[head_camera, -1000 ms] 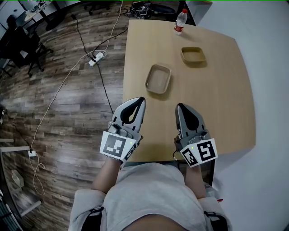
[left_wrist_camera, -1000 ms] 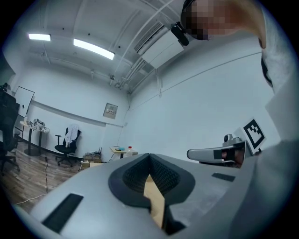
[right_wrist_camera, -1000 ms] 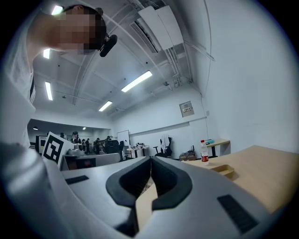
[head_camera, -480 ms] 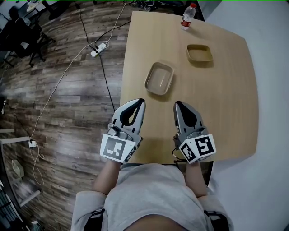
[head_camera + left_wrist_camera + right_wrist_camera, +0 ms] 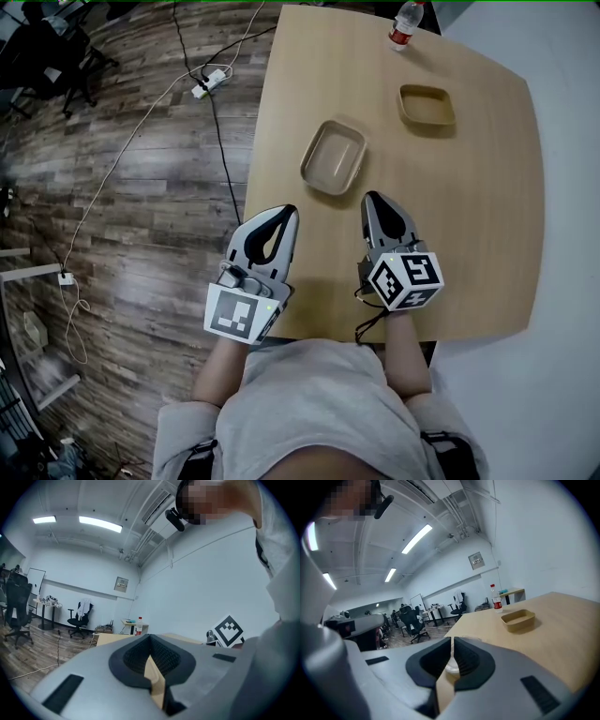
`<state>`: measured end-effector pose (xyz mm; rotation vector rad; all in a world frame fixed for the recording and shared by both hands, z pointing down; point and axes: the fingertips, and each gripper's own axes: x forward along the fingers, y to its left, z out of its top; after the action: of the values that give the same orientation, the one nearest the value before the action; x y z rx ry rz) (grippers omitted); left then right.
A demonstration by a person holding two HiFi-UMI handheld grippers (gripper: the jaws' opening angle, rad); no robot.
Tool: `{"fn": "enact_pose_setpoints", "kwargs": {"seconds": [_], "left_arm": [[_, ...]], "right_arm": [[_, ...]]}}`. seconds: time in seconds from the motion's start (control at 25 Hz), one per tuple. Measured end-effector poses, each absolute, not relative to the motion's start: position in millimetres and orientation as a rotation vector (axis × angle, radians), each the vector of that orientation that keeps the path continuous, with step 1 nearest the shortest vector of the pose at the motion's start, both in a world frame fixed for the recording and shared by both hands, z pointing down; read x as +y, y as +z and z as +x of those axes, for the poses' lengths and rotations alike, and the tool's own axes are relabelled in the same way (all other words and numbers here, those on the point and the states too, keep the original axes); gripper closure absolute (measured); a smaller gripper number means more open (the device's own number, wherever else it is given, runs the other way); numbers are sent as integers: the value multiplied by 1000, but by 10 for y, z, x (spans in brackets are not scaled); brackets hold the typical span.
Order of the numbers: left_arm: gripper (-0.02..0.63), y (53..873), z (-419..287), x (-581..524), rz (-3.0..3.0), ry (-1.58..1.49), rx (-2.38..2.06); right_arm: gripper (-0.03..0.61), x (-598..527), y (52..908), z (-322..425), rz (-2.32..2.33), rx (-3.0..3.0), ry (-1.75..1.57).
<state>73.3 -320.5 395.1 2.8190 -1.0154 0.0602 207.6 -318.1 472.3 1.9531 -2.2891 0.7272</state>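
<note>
left gripper [image 5: 284,214]: jaws clenched on nothing, over the table's [image 5: 469,234] near edge, where the person stands | right gripper [image 5: 377,201]: clenched, empty, alongside | shallow beige tray [image 5: 333,157]: just ahead of both tips, untouched | second tray [image 5: 427,105], water bottle [image 5: 405,21]: farther back

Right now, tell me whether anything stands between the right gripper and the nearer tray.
Nothing visible does. Only bare tabletop lies between the right gripper and the nearer tray; the other tray and the bottle stand farther back.
</note>
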Motion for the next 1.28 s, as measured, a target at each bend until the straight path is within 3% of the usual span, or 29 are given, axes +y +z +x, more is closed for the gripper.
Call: {"fn": "enact_pose_setpoints", "kwargs": {"seconds": [0.44,0.76,1.28], "left_arm": [[598,4065,614,-3262,2763,119,-1096],[598,4120,565,-3255,2761,155,-1091],[598,4153,484,-3333,2762,170,-1101]], "right_arm": [[563,-3539,5376,2252,1957,-2096,828],[497,-3670,5714,2265,1941,-2029,957],[482,-3842,5944,2281,1940,-2000,1227]]}}
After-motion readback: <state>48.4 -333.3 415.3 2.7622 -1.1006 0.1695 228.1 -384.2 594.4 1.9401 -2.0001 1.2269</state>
